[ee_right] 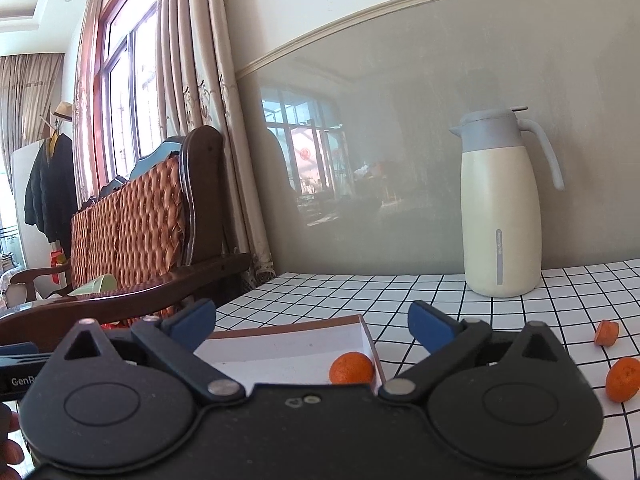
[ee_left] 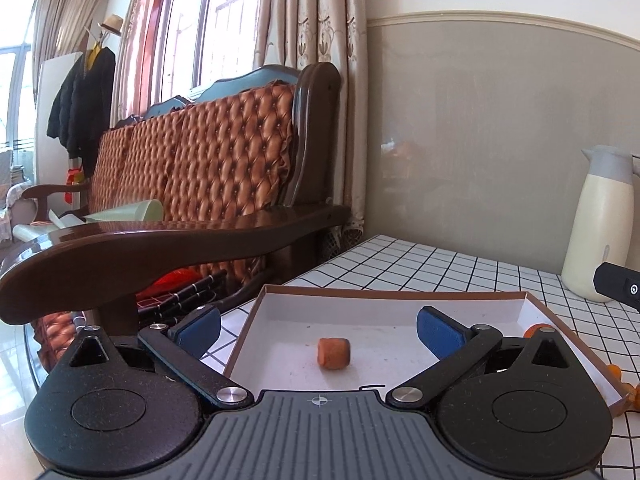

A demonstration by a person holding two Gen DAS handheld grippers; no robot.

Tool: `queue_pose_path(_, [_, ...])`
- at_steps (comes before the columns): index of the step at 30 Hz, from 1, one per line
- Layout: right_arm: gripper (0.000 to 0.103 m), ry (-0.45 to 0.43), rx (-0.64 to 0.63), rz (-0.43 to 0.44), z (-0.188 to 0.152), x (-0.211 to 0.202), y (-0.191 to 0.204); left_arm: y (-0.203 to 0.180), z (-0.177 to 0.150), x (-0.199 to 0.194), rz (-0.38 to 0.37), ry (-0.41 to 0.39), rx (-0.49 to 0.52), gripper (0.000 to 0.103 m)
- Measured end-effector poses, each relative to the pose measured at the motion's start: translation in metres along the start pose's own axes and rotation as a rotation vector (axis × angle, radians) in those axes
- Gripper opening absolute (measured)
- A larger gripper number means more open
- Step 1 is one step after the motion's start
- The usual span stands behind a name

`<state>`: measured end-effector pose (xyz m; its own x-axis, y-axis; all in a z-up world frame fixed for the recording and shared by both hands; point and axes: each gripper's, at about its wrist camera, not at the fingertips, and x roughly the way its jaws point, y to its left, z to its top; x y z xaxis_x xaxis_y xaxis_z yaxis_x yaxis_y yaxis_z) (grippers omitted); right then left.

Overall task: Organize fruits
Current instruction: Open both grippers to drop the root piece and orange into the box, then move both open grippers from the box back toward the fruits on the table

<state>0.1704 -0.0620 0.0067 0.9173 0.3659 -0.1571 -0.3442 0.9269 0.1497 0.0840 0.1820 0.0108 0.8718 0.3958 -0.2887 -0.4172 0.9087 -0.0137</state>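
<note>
Both grippers w/ fingers spread wide, nothing between them. Left gripper (ee_left: 318, 326) over shallow box (ee_left: 400, 294); small orange piece (ee_left: 334, 353) lies loose on box floor. Right gripper (ee_right: 312, 322) above box's right corner, mandarin (ee_right: 351, 368) sits inside there. Two more fruits (ee_right: 622, 379) on checkered surface (ee_right: 400, 292), right of box, near jug (ee_right: 500, 216).

A cream thermos jug (ee_right: 500, 216) with a grey lid stands on the checked tablecloth (ee_right: 440, 292) near the wall. A tufted wooden sofa (ee_left: 208, 160) sits beside beige curtains (ee_left: 316, 20).
</note>
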Motion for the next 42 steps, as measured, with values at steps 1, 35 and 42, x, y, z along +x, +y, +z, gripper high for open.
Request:
queue_pose_path(1, [0.097,0.003,0.000,-0.001,-0.001,-0.002,0.000,0.000,0.000,-0.001,0.001,-0.001,-0.002,0.103])
queue_pose_path(35, [0.097,-0.052,-0.074,0.006,0.004,-0.082,-0.040,-0.060,-0.008,-0.063,-0.104,-0.093,0.105,0.103])
queue_pose_path(42, [0.097,-0.042,-0.059,-0.059,0.005,-0.098,-0.063,-0.088,-0.014,-0.074,-0.178,-0.096,0.148,0.103])
